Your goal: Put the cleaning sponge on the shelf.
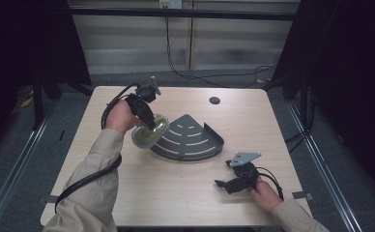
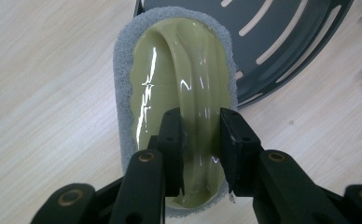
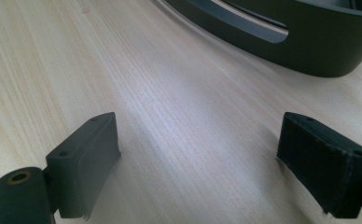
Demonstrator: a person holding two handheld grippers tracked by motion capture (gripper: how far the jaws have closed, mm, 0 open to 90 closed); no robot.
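Brush (image 2: 179, 79): held lengthwise along the left gripper (image 2: 201, 140), far end overlapping the rack (image 1: 190, 137) rim.
Left jaws: pinched on its glossy handle ridge.
Right gripper (image 3: 198, 158): spread wide, low over the table (image 1: 142, 193).

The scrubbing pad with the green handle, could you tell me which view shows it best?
The left gripper view: the scrubbing pad lies close, the left gripper pinching its handle. The high view shows it small; the right gripper view shows none of it.

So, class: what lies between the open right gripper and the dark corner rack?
Bare wooden table separates the right gripper from the rack, as the right gripper view shows.
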